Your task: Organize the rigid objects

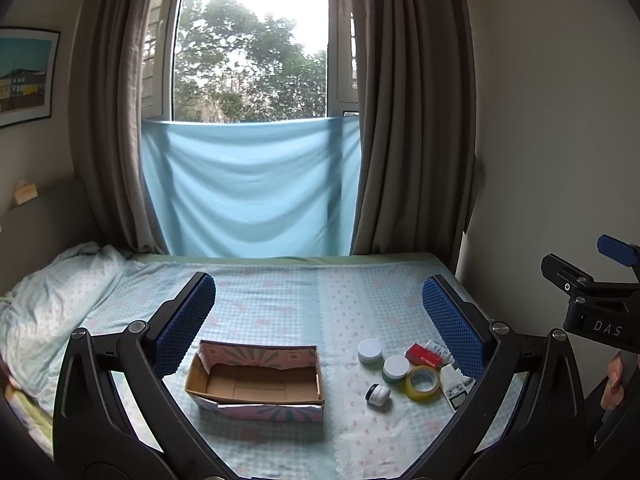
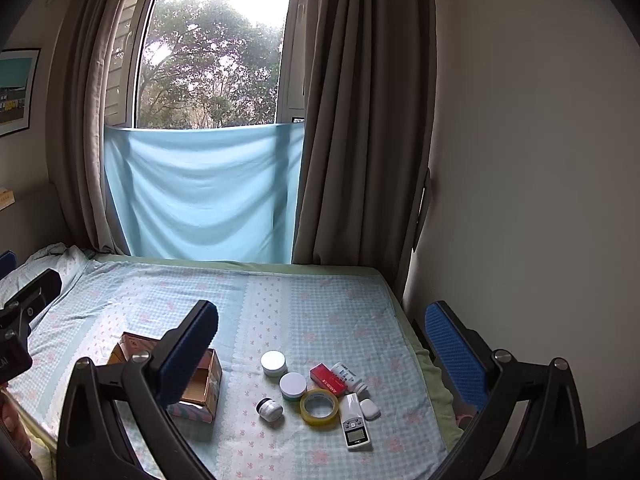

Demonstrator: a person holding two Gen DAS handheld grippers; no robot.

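My left tongs [image 1: 318, 312] are black, curved arms ending in blue, diamond-textured pads [image 1: 182, 328], with round silver screws at the joints. My right tongs [image 2: 320, 344] are built alike: black frame, blue pads [image 2: 454, 354], silver screws. Seen from the left camera, the right tool's black body bears white letters, "DAS" as far as I can read.

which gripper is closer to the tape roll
Right. The right gripper hangs over the clutter holding the tape roll; the left gripper is off to its left, above the box.
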